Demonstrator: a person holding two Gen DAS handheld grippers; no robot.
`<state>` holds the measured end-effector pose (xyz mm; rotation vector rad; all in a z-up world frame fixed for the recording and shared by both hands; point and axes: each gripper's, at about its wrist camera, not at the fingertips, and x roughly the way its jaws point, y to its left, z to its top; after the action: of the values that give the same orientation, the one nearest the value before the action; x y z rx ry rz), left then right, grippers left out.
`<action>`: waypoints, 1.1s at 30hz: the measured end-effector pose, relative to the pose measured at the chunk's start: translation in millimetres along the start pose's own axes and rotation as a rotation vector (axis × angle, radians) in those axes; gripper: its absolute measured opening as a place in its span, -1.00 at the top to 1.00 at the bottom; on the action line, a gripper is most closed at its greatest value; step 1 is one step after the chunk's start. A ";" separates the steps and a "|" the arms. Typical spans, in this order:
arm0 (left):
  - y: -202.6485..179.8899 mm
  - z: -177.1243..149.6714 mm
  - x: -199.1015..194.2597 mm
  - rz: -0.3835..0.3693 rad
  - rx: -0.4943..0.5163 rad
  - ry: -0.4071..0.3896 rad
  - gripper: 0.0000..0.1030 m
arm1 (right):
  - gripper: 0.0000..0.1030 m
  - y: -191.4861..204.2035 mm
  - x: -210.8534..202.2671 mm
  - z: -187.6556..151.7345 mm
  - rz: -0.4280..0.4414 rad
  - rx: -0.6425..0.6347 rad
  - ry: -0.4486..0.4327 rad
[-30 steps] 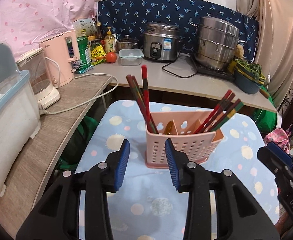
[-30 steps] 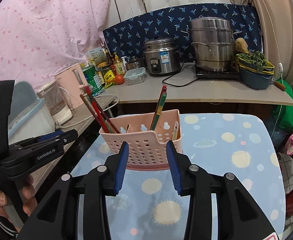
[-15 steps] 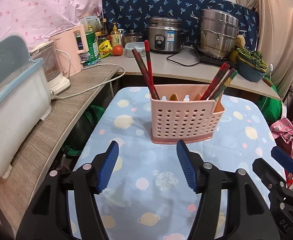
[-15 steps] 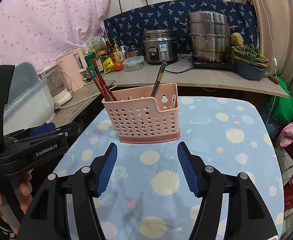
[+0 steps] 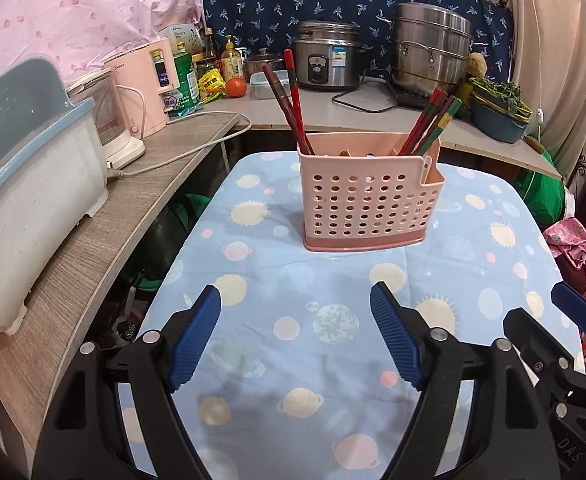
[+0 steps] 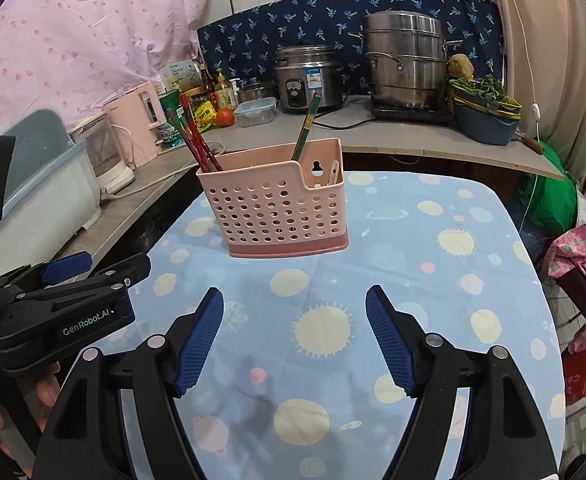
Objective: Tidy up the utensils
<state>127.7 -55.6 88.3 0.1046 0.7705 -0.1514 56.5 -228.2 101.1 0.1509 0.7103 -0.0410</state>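
Note:
A pink perforated utensil holder (image 5: 367, 196) stands upright on a blue table cloth with suns and planets (image 5: 333, 320). It also shows in the right wrist view (image 6: 281, 208). Red and dark chopsticks (image 5: 289, 100) lean in its left end, and more red and green chopsticks (image 5: 433, 120) lean in its right end. A pale utensil handle (image 6: 333, 172) pokes up in the notch. My left gripper (image 5: 295, 338) is open and empty, well short of the holder. My right gripper (image 6: 295, 338) is open and empty too, beside the left one.
A wooden shelf (image 5: 93, 248) runs along the left with a white-and-blue bin (image 5: 25, 184) and a pink kettle (image 5: 149, 84). The far counter (image 5: 353, 108) holds a rice cooker (image 5: 329, 56), a steel steamer pot (image 5: 433, 48) and a blue bowl of greens (image 5: 497, 108).
Both grippers have pulled back from the holder and opened wide. The holder stands where it was, with the chopsticks in it.

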 end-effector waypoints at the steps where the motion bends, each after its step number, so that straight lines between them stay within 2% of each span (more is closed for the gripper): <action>1: -0.2 -1.6 -0.2 0.002 0.001 0.002 -0.43 | -0.38 -0.4 -0.7 -0.8 -0.004 0.003 0.000; 3: -0.3 -4.5 -0.2 0.002 0.001 0.008 -0.44 | -0.41 -1.3 -2.0 -2.2 -0.011 0.008 0.000; 4: -0.6 -6.1 0.0 0.004 0.000 0.011 -0.47 | -0.46 -1.6 -2.5 -2.9 -0.014 0.007 0.002; 5: -0.7 -7.8 0.1 0.007 -0.001 0.013 -0.53 | -0.60 -1.8 -2.7 -3.8 -0.014 0.008 0.005; 6: -1.1 -8.9 -0.3 0.009 -0.002 0.012 -0.56 | -0.62 -2.0 -2.8 -4.4 -0.011 0.007 0.008; 8: -2.4 -11.4 -1.3 0.015 0.000 0.009 -0.65 | -0.62 -2.6 -3.0 -6.1 -0.011 0.010 0.011; 18: -5.9 -19.0 -1.3 0.026 0.009 0.017 -0.73 | -0.70 -3.8 -3.5 -9.7 -0.050 -0.004 0.013; 19: -6.3 -19.4 -1.3 0.027 0.010 0.019 -0.74 | -0.75 -4.2 -3.2 -10.0 -0.050 -0.001 0.015; 20: -6.7 -20.0 -1.1 0.027 0.010 0.020 -0.75 | -0.90 -4.6 -2.3 -10.2 -0.050 0.000 0.020; 33: -5.5 -23.2 7.9 0.039 0.004 0.041 -0.78 | -0.88 -5.3 5.2 -10.7 -0.078 -0.010 0.024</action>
<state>116.5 -58.3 65.9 0.1269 0.8086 -0.1140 53.0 -231.8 89.1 0.1147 0.7400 -0.1101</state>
